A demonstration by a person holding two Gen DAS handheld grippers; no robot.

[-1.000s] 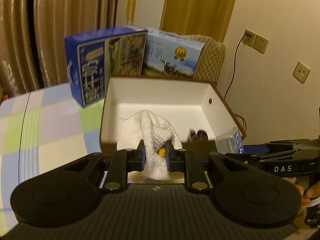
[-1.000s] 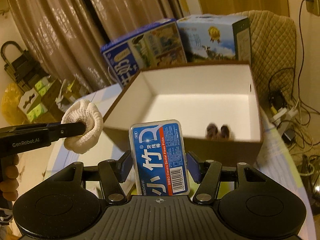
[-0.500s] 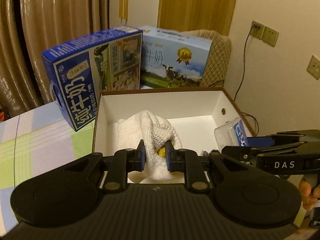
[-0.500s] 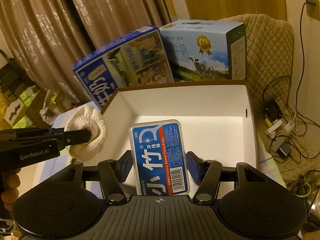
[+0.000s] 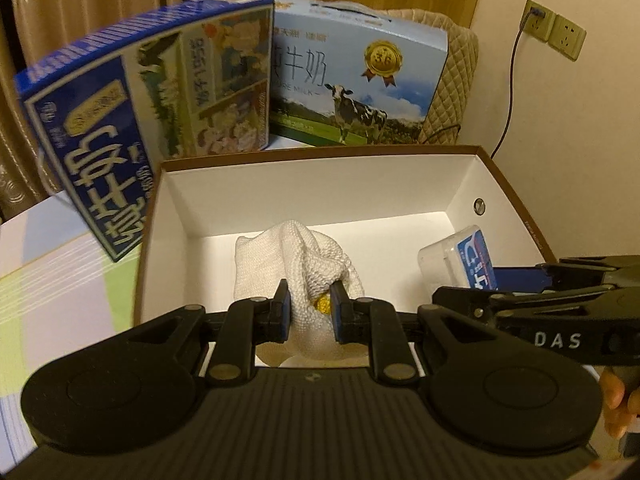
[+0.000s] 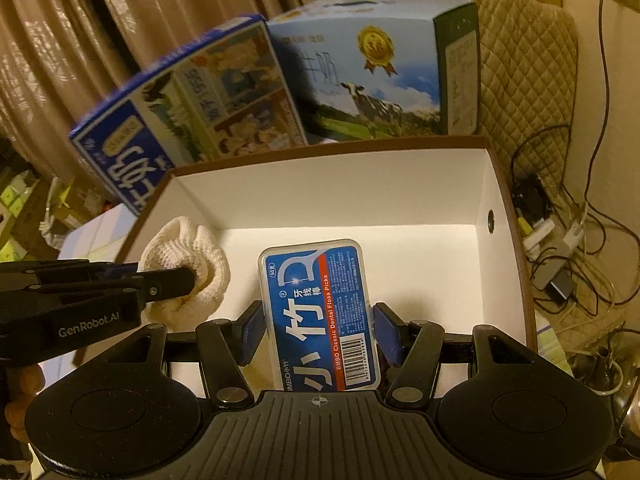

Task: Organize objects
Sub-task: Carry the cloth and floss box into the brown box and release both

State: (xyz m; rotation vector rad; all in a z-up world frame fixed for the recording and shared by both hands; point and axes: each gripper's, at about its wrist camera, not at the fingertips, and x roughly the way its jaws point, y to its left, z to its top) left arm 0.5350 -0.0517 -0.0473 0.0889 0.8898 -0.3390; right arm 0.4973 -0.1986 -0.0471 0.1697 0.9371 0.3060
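Note:
My left gripper [image 5: 307,306] is shut on a white knitted cloth bundle [image 5: 298,264] with a small yellow piece showing at its right pad. It hangs over the near left part of the open white-lined box [image 5: 312,196]. My right gripper [image 6: 318,330] is shut on a blue dental floss pick case [image 6: 320,312], held upright above the box [image 6: 360,204] interior. The bundle [image 6: 188,268] shows at the left in the right wrist view, and the case [image 5: 466,258] at the right in the left wrist view. Whatever lies on the near box floor is hidden by the grippers.
Two milk cartons stand behind the box: a dark blue one [image 5: 132,112] leaning at the left and a light blue one [image 5: 356,76] with a cow picture. A quilted chair back [image 6: 524,76] and tangled cables [image 6: 560,248] sit to the right. A checked tablecloth [image 5: 60,280] lies left.
Both grippers have moved forward from in front of the box to over its inside, each still holding its object. The box and cartons now look nearer.

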